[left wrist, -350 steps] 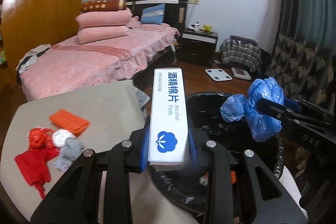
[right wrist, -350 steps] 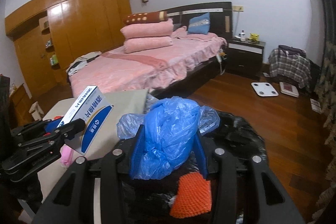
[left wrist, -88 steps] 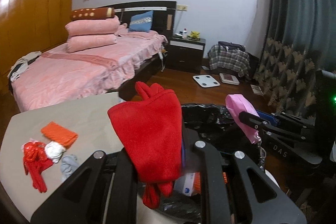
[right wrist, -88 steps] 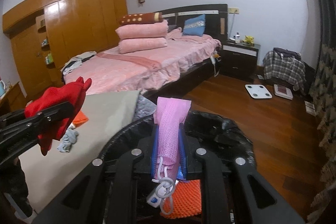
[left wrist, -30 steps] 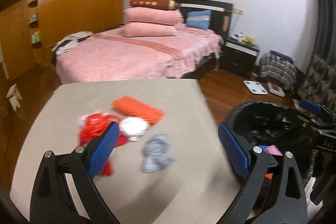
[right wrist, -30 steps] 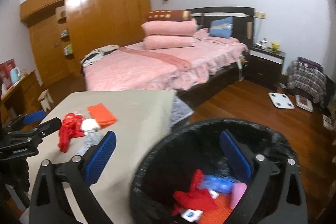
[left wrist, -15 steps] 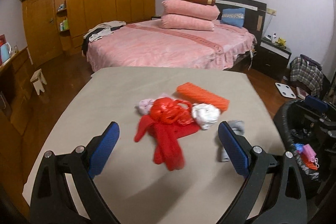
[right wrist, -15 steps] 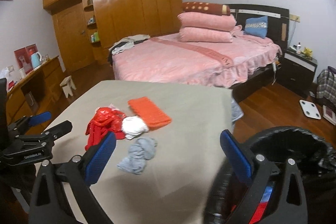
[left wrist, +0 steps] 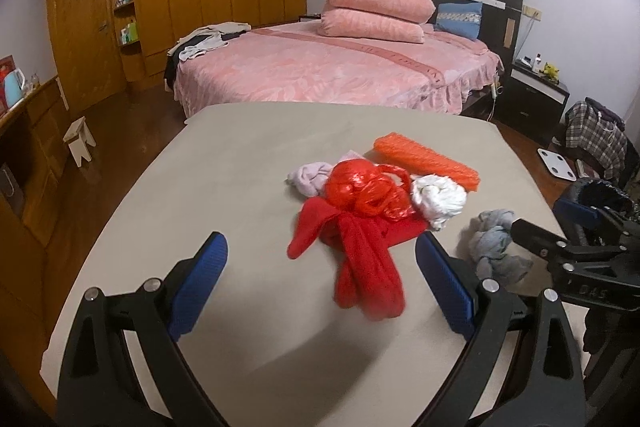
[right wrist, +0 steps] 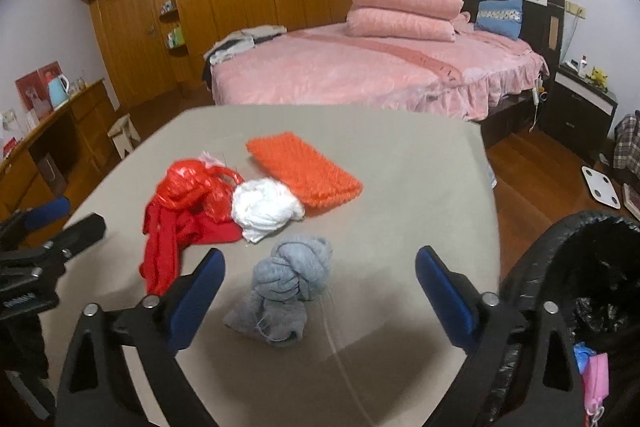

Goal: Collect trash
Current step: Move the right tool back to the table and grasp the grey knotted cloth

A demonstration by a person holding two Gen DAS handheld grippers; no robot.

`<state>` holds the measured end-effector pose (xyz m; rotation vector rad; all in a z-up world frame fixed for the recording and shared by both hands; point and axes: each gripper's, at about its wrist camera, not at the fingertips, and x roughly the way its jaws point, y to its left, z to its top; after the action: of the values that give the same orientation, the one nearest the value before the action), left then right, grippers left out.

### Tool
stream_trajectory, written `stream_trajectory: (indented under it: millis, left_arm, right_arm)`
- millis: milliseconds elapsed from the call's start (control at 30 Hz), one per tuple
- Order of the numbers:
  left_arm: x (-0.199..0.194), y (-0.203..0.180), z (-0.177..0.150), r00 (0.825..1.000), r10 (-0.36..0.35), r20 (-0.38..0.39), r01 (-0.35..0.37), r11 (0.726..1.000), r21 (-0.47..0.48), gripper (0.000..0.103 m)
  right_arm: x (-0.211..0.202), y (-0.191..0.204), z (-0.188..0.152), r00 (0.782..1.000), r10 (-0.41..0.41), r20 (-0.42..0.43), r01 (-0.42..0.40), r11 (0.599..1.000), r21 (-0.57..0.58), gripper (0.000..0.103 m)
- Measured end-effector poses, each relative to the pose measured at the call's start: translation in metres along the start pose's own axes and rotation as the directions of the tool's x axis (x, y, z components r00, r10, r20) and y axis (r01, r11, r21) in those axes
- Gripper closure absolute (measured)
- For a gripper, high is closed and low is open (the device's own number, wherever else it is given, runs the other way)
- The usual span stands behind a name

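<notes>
Over the table (left wrist: 224, 163), emptied tools (left wrist: 320, 279).

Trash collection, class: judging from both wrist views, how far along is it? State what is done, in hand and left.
Done: the black-lined bin already holds pink and blue scraps. In hand: nothing; the left gripper and right gripper are open, the right one framing the grey rag. Left on the table: red cloth, red bag, white wad, orange pad, pale pink wad.
</notes>
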<state>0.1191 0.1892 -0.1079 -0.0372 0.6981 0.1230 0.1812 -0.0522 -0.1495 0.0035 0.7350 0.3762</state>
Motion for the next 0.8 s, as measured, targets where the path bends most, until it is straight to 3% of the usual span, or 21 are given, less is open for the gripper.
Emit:
stream_trajectory:
  millis: [400, 467, 633, 800]
  left_arm:
    - [0.017, 0.01, -0.006, 0.999, 0.004, -0.035, -0.005, 1.0, -0.022, 0.011]
    - [0.02, 0.01, -0.007, 0.999, 0.003, -0.039, -0.004, 1.0, -0.027, 0.011]
    - [0.024, 0.011, -0.008, 0.999, 0.003, -0.046, -0.004, 1.0, -0.031, 0.011]
    - [0.028, 0.008, -0.009, 0.999, -0.004, -0.053, 0.002, 1.0, -0.03, 0.011]
  right_arm:
    - [0.03, 0.01, -0.01, 0.996, 0.009, -0.085, -0.011, 1.0, -0.018, 0.024]
    - [0.033, 0.012, -0.011, 0.995, 0.018, -0.101, -0.021, 0.999, -0.026, 0.027]
    - [0.04, 0.017, -0.014, 0.989, 0.041, -0.144, -0.047, 0.998, -0.04, 0.048]
    - [0.038, 0.016, -0.014, 0.989, 0.06, -0.138, -0.063, 0.998, -0.017, 0.055]
